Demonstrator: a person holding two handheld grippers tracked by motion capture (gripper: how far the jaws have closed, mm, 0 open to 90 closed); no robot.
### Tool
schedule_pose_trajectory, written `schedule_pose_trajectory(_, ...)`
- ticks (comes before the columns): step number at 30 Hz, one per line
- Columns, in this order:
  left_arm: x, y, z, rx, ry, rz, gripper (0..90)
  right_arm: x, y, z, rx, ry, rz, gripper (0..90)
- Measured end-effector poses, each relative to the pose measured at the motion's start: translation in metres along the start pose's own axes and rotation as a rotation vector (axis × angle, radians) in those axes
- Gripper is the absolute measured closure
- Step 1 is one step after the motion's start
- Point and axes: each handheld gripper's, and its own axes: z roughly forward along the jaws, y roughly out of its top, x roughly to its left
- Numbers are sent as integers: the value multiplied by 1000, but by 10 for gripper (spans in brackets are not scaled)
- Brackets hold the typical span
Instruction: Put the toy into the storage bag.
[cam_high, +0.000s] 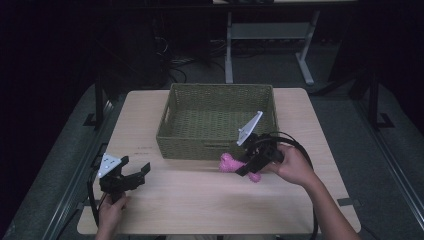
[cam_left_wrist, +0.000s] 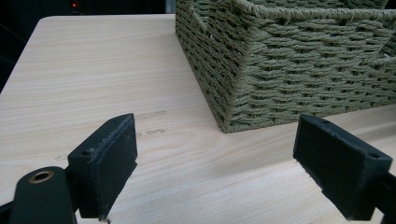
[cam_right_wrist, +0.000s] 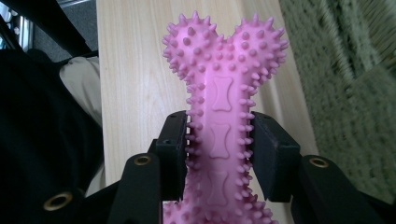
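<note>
A pink spiky bone-shaped toy (cam_high: 229, 162) is held just in front of the woven green basket (cam_high: 185, 146), and my right gripper (cam_high: 248, 165) is shut on its shaft. In the right gripper view the toy (cam_right_wrist: 222, 79) stands up between the two black pads (cam_right_wrist: 173, 149), with its knobbed end beyond them and the basket (cam_right_wrist: 355, 84) to the right. My left gripper (cam_high: 134, 171) rests low at the table's front left, open with nothing between its fingers. Its own view shows the gripper (cam_left_wrist: 215, 165) facing the basket's near corner (cam_left_wrist: 261, 79).
The light wooden table (cam_high: 200, 200) has free room in front of the basket and along its left side. A table frame (cam_high: 270, 40) and cables stand on the dark floor beyond. A person's clothing shows beside the table edge in the right gripper view.
</note>
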Motion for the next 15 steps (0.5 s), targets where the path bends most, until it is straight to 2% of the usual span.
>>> schedule_pose_trajectory(3, 0, 0, 0, -4, -4, 3, 129, -2, 5, -5, -5, -6, -11, 579)
schedule_pose_trajectory(10, -1, 1, 1, -9, -5, 3, 130, -9, 10, -14, -16, -1, 5, 579)
schedule_pose_trajectory(15, -1, 1, 1, -4, -6, 3, 130, -11, 14, -16, -22, -3, -1, 579)
